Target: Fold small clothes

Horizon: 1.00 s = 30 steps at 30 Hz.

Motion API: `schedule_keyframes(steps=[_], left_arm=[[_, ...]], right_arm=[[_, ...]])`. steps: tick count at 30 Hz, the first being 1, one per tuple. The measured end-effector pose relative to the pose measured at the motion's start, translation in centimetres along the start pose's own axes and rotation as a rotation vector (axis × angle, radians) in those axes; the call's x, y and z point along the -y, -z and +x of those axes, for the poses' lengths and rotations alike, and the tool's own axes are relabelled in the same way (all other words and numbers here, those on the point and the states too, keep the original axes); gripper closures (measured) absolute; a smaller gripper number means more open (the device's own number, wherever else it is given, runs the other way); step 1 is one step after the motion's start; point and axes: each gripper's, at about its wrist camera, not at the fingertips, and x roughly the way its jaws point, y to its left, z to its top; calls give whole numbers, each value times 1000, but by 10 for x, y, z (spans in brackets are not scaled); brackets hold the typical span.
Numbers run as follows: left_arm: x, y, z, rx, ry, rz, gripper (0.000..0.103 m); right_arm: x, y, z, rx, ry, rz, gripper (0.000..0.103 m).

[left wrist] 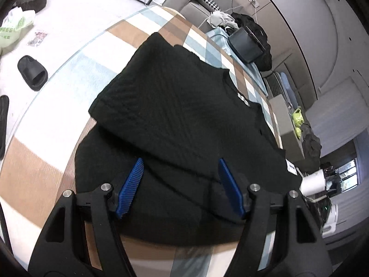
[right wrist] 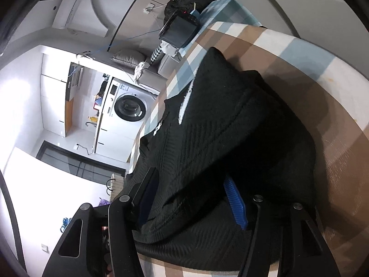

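Observation:
A black ribbed knit garment [left wrist: 175, 106] lies on a checked tablecloth [left wrist: 129, 32], with one side folded over onto itself. My left gripper [left wrist: 181, 164] is open, its blue pads [left wrist: 130, 189] spread wide just above the garment's near edge, holding nothing. In the right wrist view the same garment [right wrist: 230, 127] fills the middle. My right gripper [right wrist: 189, 180] is open, with a fold of the fabric lying between its jaws and one blue pad [right wrist: 235, 203] against the cloth.
A dark tablet-like device [left wrist: 245, 43] and a pile of dark clothes [left wrist: 251, 25] sit at the table's far end. A black slipper [left wrist: 32, 72] lies on the floor to the left. A white roll [left wrist: 312, 182] stands at the right. A washing machine [right wrist: 129, 108] stands beyond.

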Motion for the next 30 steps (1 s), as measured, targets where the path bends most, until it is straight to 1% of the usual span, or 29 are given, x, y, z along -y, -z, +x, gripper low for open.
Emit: schedule_keyframes(steps=[3, 4, 5, 6, 7, 8, 9, 11, 12, 16, 18, 19, 20, 21, 25, 28, 30], left_arm=[[4, -10, 10, 17, -8, -27, 38], [6, -14, 12, 29, -10, -32, 43], [9, -16, 14, 55, -27, -33, 51], [10, -20, 15, 62, -44, -33, 66], [13, -23, 18, 67, -49, -34, 78], [14, -26, 18, 78, -44, -44, 82], [14, -29, 17, 91, -41, -52, 89], [17, -35, 12, 123, -32, -51, 94], [20, -37, 9, 138, -26, -42, 96], [29, -49, -4, 187, -15, -14, 97], [33, -57, -9, 195, -9, -3, 97], [36, -62, -9, 195, -7, 2, 97], [39, -66, -9, 197, -3, 10, 97], [42, -72, -9, 204, 3, 18, 97], [51, -96, -3, 218, 3, 42, 97], [58, -115, 9, 220, -21, 75, 97], [62, -130, 15, 226, -3, 74, 97]], right_arm=[[2, -3, 2, 7, 6, 10, 44], [3, -4, 2, 14, 6, 19, 44], [4, -4, 2, 25, 9, 28, 44], [5, -5, 1, 50, 20, 43, 44], [7, -6, 0, 66, 26, 55, 44], [9, -7, 0, 83, 30, 73, 45], [12, -9, -1, 105, 27, 98, 46], [13, -14, -1, 114, 45, 113, 54], [12, -16, 0, 114, 43, 119, 56], [2, -27, -2, 132, 14, 95, 56], [-9, -35, -3, 146, 22, 58, 64], [-14, -38, -1, 142, 37, 38, 72], [-20, -42, 1, 134, 64, 16, 74], [-25, -44, 2, 130, 76, 4, 74], [-41, -59, 10, 118, 73, -12, 74], [-52, -73, 24, 107, 131, -64, 74], [-51, -81, 30, 100, 121, -50, 74]])
